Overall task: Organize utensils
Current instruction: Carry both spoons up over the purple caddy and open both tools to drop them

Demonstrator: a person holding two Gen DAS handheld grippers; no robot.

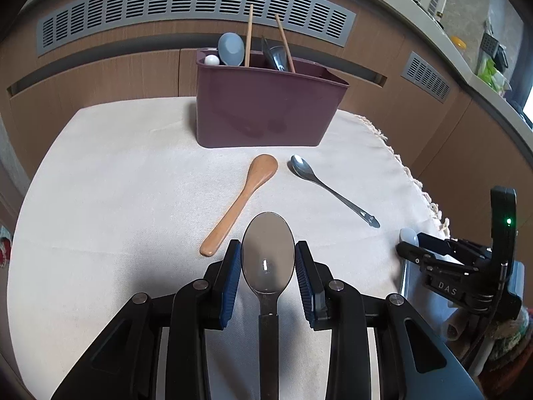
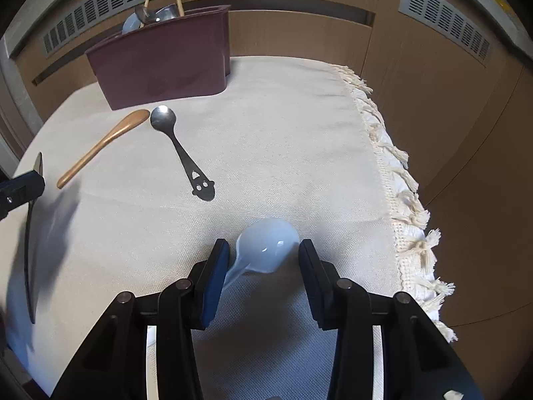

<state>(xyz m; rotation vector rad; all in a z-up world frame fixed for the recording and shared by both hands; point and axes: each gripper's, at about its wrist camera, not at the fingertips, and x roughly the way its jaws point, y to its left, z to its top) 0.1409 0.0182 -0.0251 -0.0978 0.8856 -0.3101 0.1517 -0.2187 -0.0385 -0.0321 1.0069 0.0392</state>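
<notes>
A maroon utensil holder stands at the back of the cloth, with chopsticks and spoons in it; it also shows in the right wrist view. A wooden spoon and a small metal spoon lie in front of it. My left gripper is open around the bowl of a large dark-handled metal spoon. My right gripper is open around a pale blue ceramic spoon that lies on the cloth; whether the pads touch it I cannot tell.
The cream cloth has a fringed edge on the right, where the table drops off. Wooden panels with grey vents stand behind the holder. The right gripper shows at the right of the left wrist view.
</notes>
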